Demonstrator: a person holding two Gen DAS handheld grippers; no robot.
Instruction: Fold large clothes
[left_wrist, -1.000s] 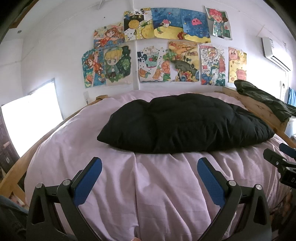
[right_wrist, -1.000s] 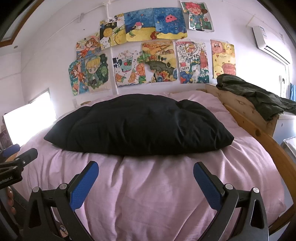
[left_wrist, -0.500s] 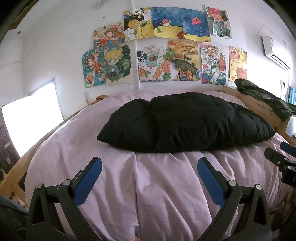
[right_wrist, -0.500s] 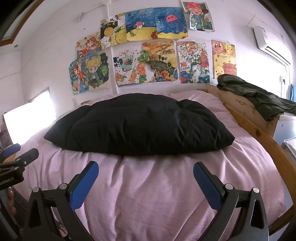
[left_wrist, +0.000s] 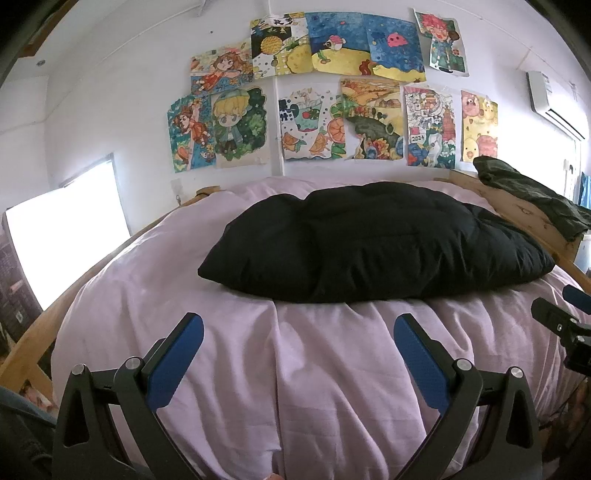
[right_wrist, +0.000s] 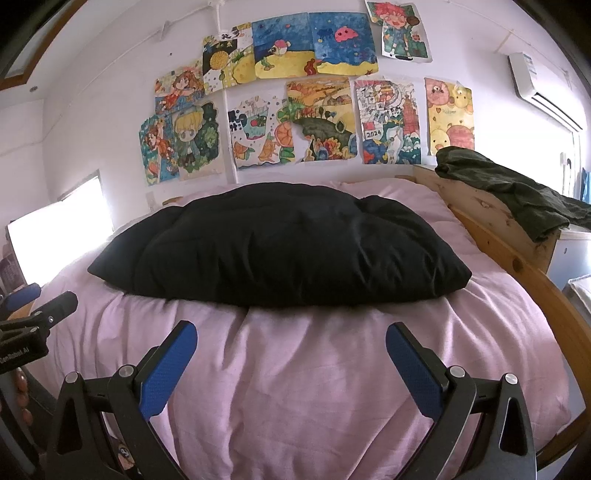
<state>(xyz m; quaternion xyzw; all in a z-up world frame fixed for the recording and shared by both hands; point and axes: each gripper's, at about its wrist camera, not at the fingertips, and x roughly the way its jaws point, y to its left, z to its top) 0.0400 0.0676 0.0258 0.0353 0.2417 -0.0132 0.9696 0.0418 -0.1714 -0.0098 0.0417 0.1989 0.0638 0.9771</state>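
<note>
A large black puffy garment (left_wrist: 373, 240) lies folded in a thick bundle in the middle of the pink bed; it also shows in the right wrist view (right_wrist: 280, 247). My left gripper (left_wrist: 298, 328) is open and empty, held over the bed's near edge, short of the bundle. My right gripper (right_wrist: 291, 332) is open and empty, also short of it. Each gripper shows at the edge of the other's view: the right gripper (left_wrist: 561, 317) and the left gripper (right_wrist: 33, 306).
The pink bedcover (left_wrist: 332, 369) is wrinkled between me and the bundle. A wooden bed frame (right_wrist: 517, 258) runs along the right with a dark green garment (right_wrist: 498, 184) draped on it. Drawings cover the wall (left_wrist: 332, 99). A bright window (left_wrist: 62, 236) is at left.
Both views have crept slightly; the scene sits a touch lower and the right gripper's tip has shifted slightly in the left view. Nothing was grasped or released.
</note>
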